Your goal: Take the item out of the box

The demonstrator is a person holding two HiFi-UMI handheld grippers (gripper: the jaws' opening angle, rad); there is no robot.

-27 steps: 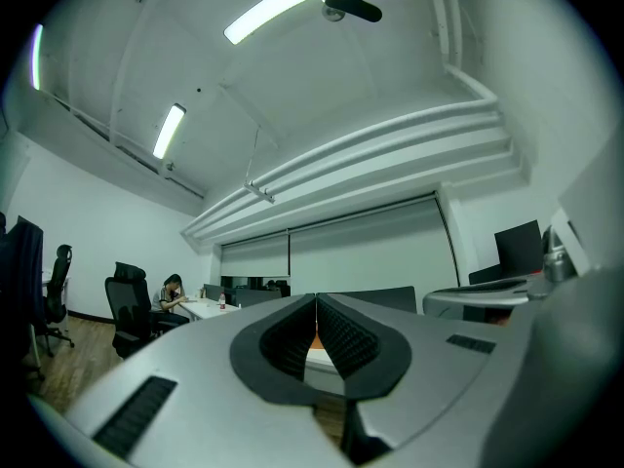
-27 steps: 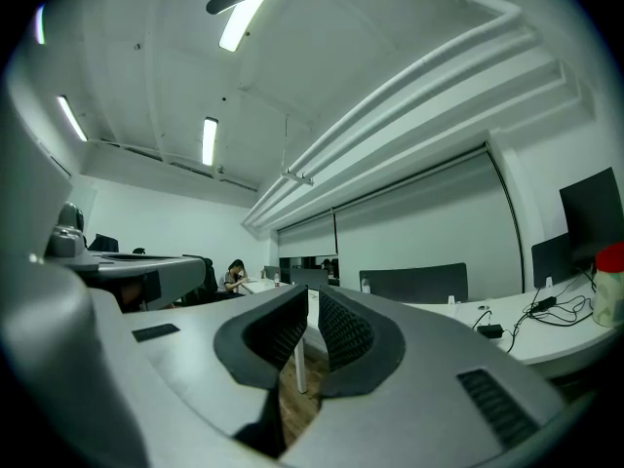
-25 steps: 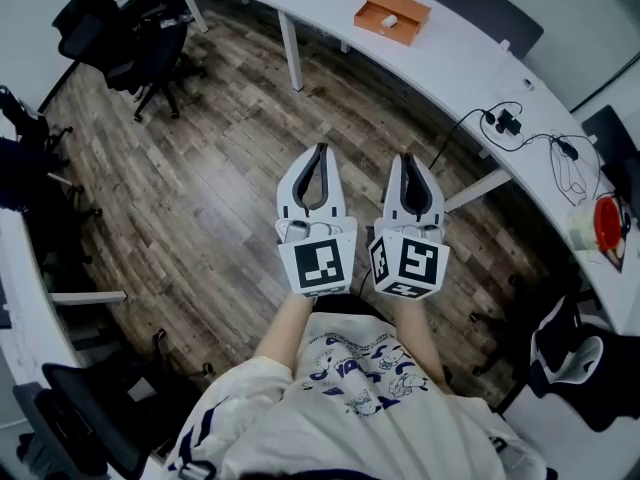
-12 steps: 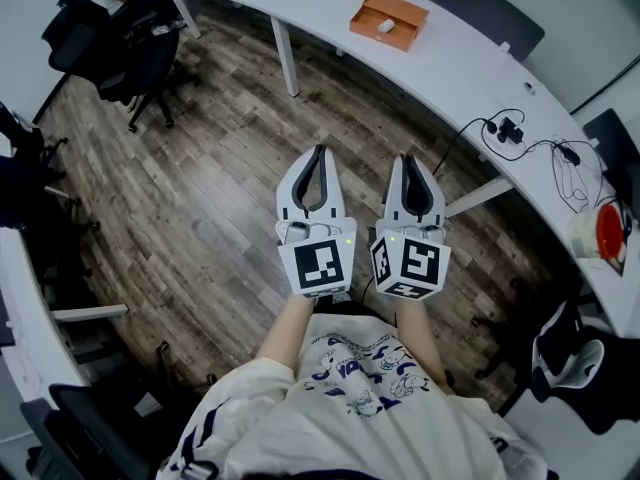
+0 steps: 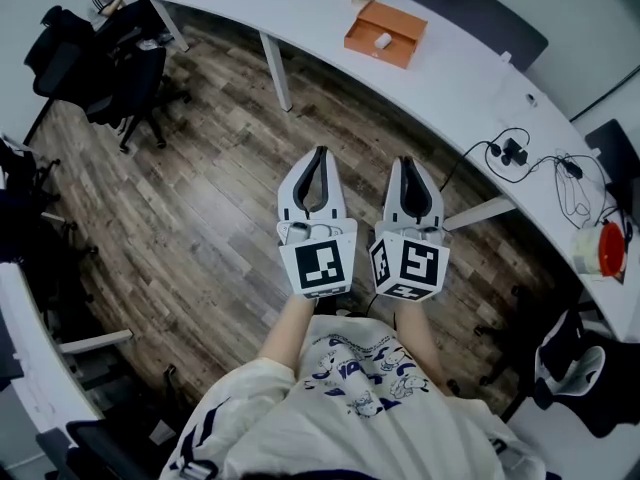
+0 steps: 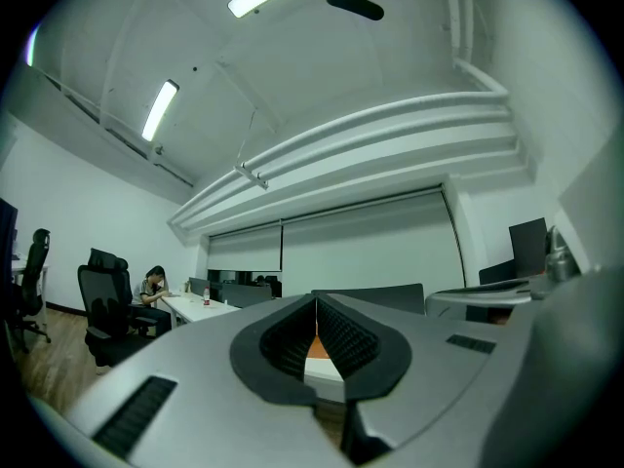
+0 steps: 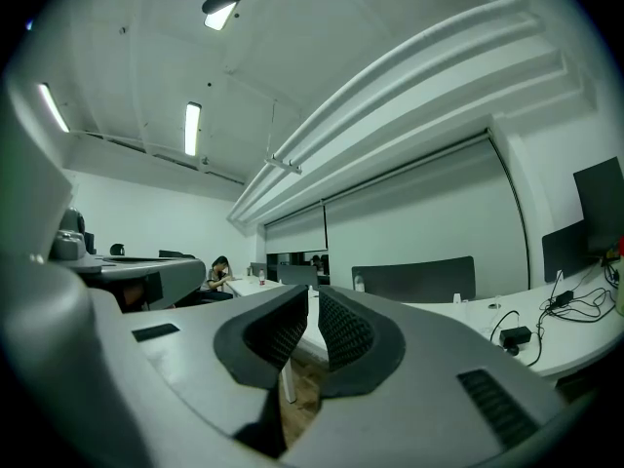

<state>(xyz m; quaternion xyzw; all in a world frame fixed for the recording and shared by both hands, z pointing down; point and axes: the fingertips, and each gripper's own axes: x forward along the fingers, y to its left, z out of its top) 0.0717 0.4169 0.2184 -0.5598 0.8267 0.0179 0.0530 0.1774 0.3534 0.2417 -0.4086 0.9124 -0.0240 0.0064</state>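
The left tongs [image 6: 315, 308] are sitting clenched, their ribbed pads pressing together at the tip and gripping nothing. A sliver of orange is showing through the hollow behind the tip. The right tongs [image 7: 310, 305] are likewise clenched on nothing, their pads lying almost flush against each other. In the head view both tongs are pointing forward side by side, just apart. They are hovering over the wooden floor [image 5: 200, 188] in front of the person's torso, with the marker cubes facing up toward the camera.

The orange box [image 5: 385, 35] is lying open on the white curved surface [image 5: 460, 83], ahead of both tongs and well apart from them. The item [image 5: 382, 40], a small white thing, is lying inside the box near its middle.

Further right along the surface, black cables [image 5: 525, 150] are trailing toward its far edge. A red-topped container [image 5: 600, 238] is standing near the right border of the view. Black office chairs [image 5: 100, 63] are standing on the floor at the left, and a seated person [image 6: 153, 286] is leaning over the far end of the surface.
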